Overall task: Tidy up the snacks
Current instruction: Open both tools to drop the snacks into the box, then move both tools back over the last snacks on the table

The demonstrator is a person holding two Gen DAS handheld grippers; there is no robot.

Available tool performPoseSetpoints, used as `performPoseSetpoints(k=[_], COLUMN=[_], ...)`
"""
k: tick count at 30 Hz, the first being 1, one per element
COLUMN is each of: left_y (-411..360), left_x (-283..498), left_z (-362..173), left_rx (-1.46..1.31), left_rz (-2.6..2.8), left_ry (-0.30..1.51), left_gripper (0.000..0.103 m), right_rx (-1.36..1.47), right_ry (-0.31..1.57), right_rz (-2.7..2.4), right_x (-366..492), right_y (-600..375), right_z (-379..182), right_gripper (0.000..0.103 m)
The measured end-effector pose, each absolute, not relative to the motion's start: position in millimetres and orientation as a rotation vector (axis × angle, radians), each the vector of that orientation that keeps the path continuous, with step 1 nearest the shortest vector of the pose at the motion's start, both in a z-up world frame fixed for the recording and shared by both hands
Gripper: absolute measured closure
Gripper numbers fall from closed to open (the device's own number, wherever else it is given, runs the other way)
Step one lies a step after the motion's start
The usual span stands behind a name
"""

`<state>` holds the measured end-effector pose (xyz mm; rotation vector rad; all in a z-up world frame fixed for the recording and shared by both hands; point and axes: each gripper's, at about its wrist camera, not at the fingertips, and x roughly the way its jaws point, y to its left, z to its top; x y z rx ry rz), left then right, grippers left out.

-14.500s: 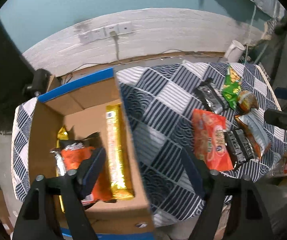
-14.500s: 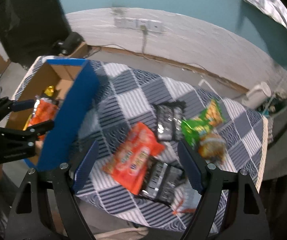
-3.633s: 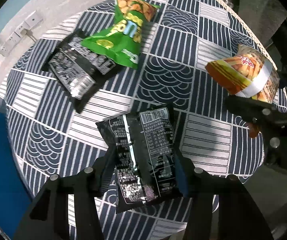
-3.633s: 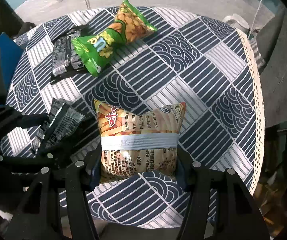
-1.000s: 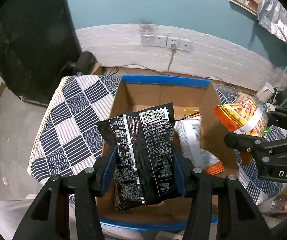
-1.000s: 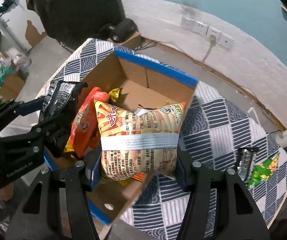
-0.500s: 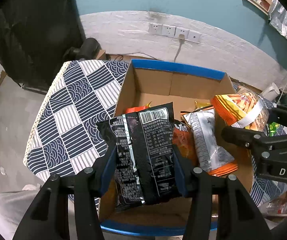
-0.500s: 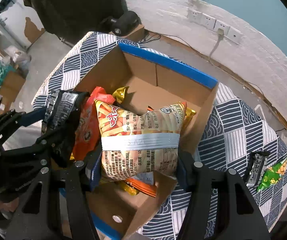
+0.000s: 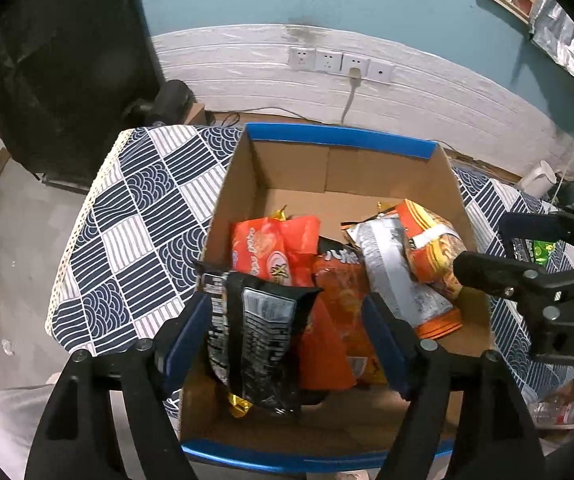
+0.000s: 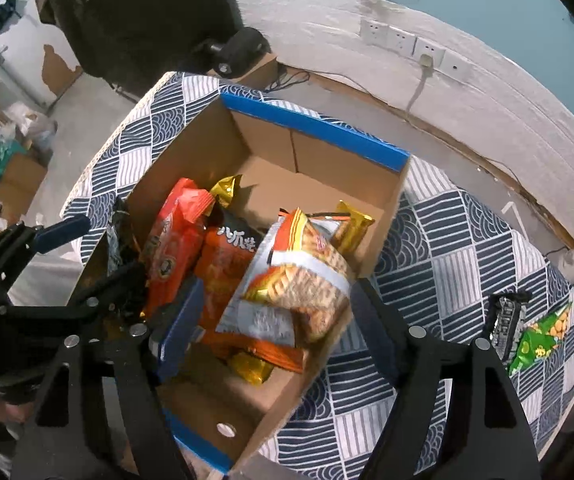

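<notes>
Both grippers' jaws are spread: left gripper [image 9: 287, 340] around the black crinkly snack packet [image 9: 255, 344], right gripper [image 10: 275, 328] around the striped orange crisp bag [image 10: 303, 280], both inside the blue-rimmed cardboard box [image 10: 311, 128]; at three o'clock, the green peanut bag [image 10: 539, 340] waits on the surface

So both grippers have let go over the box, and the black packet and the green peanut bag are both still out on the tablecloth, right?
Not quite: one black packet and the green peanut bag lie on the tablecloth, but the left gripper has dropped another black packet into the box, as the left wrist view shows.
</notes>
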<state>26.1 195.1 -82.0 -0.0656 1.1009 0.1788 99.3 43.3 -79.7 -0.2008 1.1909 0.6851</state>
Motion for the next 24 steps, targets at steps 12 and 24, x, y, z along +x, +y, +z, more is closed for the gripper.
performPoseSetpoints(k=[12,24], left_y=[166.8,114.5], left_x=[35.5,48.0], left_z=[-79.9,-80.2], left_rx=[-0.037,0.042], left_rz=[0.151,0.095], left_ry=[1.106,1.114], left_gripper=[0.024,0.024], right_rx=[-0.182,-0.12], right_ry=[1.186,1.173], right_rz=[0.641,0.557], right_x=[94.5,96.0], right_y=[3.0,-62.9], right_z=[-74.8,-75.2], right_gripper=[0.027,0.027])
